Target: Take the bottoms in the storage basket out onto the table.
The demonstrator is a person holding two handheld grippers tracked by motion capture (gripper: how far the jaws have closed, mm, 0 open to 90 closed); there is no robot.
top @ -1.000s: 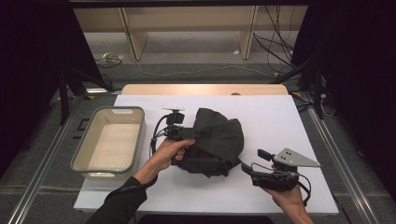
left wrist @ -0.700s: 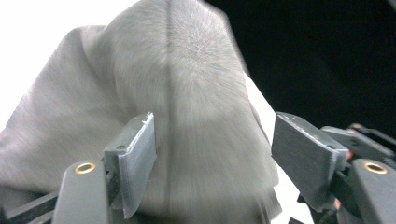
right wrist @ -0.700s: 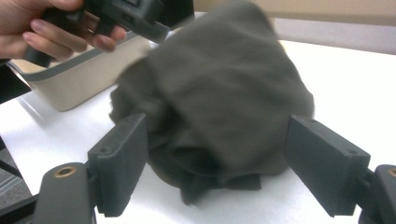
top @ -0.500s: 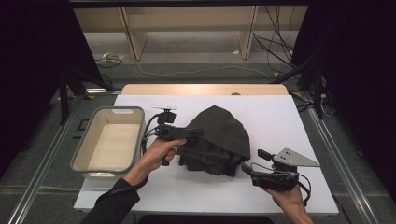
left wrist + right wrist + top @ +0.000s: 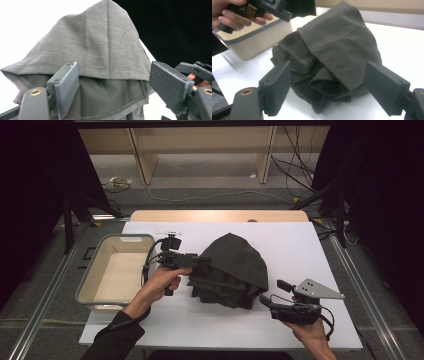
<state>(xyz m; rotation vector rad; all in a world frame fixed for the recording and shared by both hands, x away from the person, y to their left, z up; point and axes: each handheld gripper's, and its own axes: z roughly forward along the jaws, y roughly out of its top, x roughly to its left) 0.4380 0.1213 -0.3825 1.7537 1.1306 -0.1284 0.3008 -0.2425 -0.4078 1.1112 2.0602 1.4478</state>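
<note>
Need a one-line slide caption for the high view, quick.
Left gripper at the edge of a dark crumpled garment; right gripper open beside it.

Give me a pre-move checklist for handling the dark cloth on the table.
1. Left hand-held gripper jaws apart, just opening; cloth lies ahead of them, unpinched: ok.
2. Right hand-held gripper jaws apart, nothing between the pads: ok.
3. Cloth fully on the white table, bunched in a heap: ok.
4. A free hem to grab: folds and a stitched edge face the right hand-held gripper: ok.
5. Tub beside the cloth, apart from it: ok.
6. Cable snagging: cannot tell.
</note>
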